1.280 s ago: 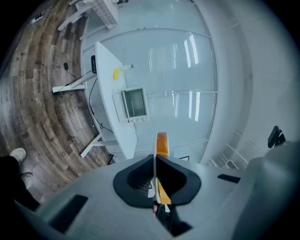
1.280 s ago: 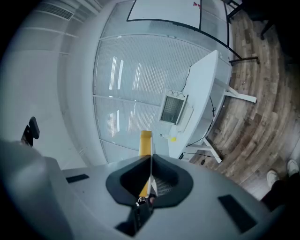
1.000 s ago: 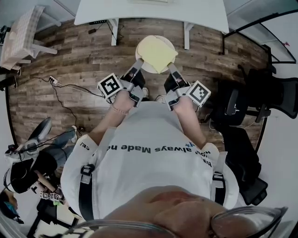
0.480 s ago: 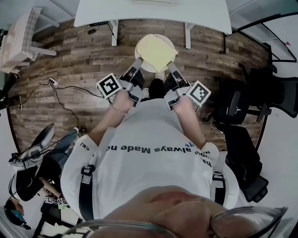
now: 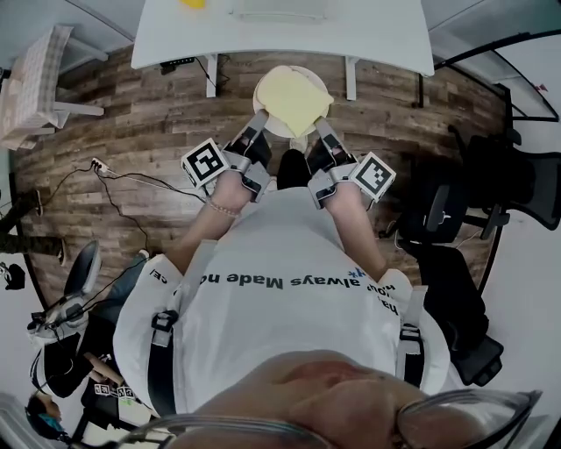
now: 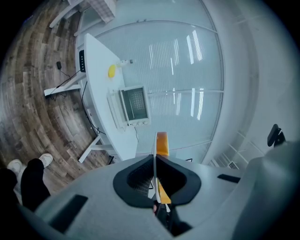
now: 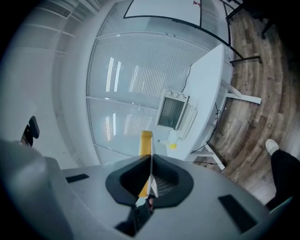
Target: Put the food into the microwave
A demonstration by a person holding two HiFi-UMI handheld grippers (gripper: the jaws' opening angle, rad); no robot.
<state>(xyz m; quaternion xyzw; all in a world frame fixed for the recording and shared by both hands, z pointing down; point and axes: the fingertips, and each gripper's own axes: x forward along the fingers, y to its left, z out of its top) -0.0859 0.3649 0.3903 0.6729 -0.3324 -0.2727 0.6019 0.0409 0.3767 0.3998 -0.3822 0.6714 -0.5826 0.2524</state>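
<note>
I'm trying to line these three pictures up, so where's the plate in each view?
Head view: plate at upper centre, just below the white table.
Left gripper view: edge-on, a thin vertical line at lower centre.
Right gripper view: edge-on again, at lower centre.
Shared landmark: the white table, seen at left and at right in the gripper views.

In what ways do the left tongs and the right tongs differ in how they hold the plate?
The left tongs clamp the left rim of the plate; the right tongs clamp its right rim. In the head view the left tongs slant up to the right, the right tongs up to the left. Both are shut on the thin rim and face the microwave.
</note>
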